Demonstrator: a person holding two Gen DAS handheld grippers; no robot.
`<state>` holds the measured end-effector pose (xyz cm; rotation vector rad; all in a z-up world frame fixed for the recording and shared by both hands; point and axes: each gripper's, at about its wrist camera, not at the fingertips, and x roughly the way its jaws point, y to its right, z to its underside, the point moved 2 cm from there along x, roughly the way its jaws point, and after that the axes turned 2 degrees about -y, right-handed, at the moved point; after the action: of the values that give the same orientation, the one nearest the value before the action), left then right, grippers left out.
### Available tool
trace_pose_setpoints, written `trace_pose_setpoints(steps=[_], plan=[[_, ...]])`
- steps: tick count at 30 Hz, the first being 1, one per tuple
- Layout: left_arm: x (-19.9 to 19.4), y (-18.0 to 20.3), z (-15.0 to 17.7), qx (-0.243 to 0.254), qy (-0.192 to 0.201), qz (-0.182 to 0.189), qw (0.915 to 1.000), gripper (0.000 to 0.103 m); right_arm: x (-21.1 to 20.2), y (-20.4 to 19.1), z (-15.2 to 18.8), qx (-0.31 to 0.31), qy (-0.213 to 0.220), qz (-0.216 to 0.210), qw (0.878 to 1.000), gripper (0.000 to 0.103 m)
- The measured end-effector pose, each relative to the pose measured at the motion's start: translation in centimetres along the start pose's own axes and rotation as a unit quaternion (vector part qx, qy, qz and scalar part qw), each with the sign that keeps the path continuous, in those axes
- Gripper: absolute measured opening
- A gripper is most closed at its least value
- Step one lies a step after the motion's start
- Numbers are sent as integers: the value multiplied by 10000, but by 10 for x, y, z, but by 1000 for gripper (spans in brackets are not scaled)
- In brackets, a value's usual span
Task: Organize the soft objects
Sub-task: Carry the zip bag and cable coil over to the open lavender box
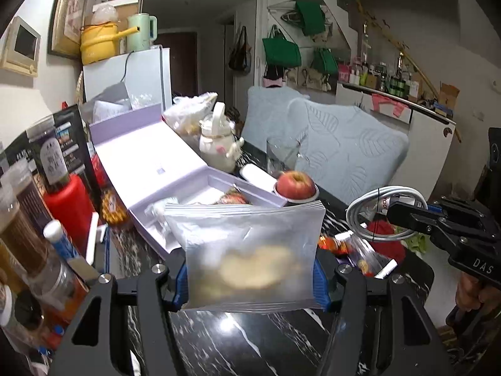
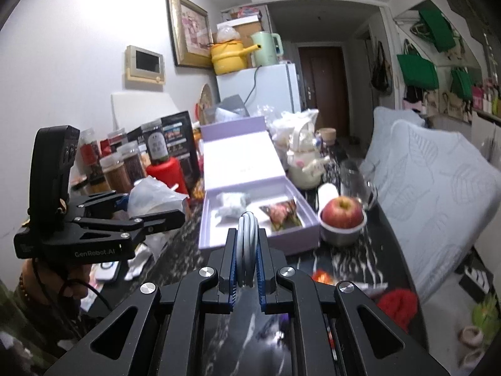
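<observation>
Two soft items airborne, neither stowed. Left tongs (image 1: 250, 277) clamped on bag (image 1: 247, 250), held above desk (image 1: 250, 344) just before box (image 2: 260, 194). Box already holds two small packets. Right tongs (image 2: 247, 269) pinched on cable (image 2: 247, 244). Red pompom (image 2: 397, 307), wrappers left on desk.

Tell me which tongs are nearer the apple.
Right, probably. The right tongs, shut on the coiled cable, sit just short of the apple; the left tongs, holding the plastic bag, hang further back.
</observation>
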<state>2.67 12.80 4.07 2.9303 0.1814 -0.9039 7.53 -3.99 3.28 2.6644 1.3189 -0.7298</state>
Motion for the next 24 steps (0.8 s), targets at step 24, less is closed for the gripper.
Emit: trace_pose_setpoints(steps=[24], plan=[[73,-56,-95,-215,634,-219,9975,60,102,10,-109,-387,506,-103,9979,10]])
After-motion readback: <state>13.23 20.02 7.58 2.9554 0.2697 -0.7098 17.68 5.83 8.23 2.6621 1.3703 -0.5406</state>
